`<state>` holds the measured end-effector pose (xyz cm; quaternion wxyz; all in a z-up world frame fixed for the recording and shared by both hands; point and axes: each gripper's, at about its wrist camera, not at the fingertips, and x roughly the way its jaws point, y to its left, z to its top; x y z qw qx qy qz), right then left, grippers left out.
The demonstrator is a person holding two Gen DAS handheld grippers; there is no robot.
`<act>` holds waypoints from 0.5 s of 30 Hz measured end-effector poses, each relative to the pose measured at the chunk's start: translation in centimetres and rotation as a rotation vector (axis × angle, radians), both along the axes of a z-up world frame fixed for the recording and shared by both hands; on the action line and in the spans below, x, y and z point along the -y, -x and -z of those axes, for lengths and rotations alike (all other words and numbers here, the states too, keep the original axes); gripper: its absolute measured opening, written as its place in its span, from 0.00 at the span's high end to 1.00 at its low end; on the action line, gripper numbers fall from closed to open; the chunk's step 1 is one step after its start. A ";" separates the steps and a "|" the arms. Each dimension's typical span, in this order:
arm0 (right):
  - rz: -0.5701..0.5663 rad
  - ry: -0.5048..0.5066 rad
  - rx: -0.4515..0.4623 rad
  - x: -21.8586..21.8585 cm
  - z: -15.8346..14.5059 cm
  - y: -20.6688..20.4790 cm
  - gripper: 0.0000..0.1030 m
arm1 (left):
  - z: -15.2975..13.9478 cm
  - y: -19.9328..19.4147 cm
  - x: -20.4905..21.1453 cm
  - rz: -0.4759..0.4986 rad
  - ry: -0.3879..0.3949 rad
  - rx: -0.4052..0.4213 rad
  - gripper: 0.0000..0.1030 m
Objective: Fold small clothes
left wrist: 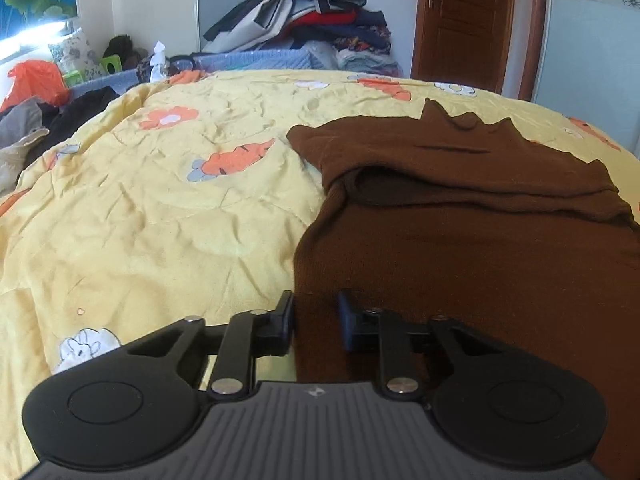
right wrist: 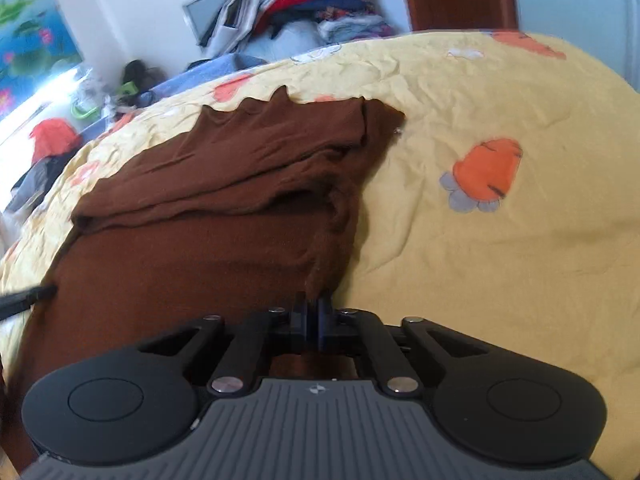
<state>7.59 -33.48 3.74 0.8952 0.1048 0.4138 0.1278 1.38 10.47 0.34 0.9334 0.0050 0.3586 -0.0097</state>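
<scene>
Nearest the lens: right gripper, jaws pinched tight on the near right edge of the brown garment. Left gripper, jaws narrowly apart, straddling the garment's near left edge, not clamped. Garment spread on the yellow quilt of the bed, far part already doubled over toward the near half. Likely trouble: lifting with one corner unheld, so skewed fold and dragged upper layer; thin pinch slipping from stretchy knit; quilt caught along with cloth.
</scene>
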 end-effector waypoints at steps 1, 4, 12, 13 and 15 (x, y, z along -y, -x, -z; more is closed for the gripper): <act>0.023 -0.026 -0.011 0.9 0.0 -0.1 0.96 | -0.1 0.1 -0.3 0.003 0.007 -0.004 0.79; 0.048 -0.080 -0.031 1.6 0.4 0.0 0.93 | -0.4 1.1 -1.6 0.013 0.103 -0.034 0.78; 0.010 -0.404 -0.158 2.8 0.3 2.7 0.18 | 0.6 3.5 -6.4 -0.007 0.604 -0.139 0.38; -0.001 -0.439 -0.167 2.8 0.6 2.7 0.18 | 0.7 3.3 -6.3 0.000 0.623 -0.144 0.38; -0.004 -0.472 -0.170 2.6 1.0 2.2 0.30 | 0.6 2.6 -5.3 0.018 0.594 -0.146 0.47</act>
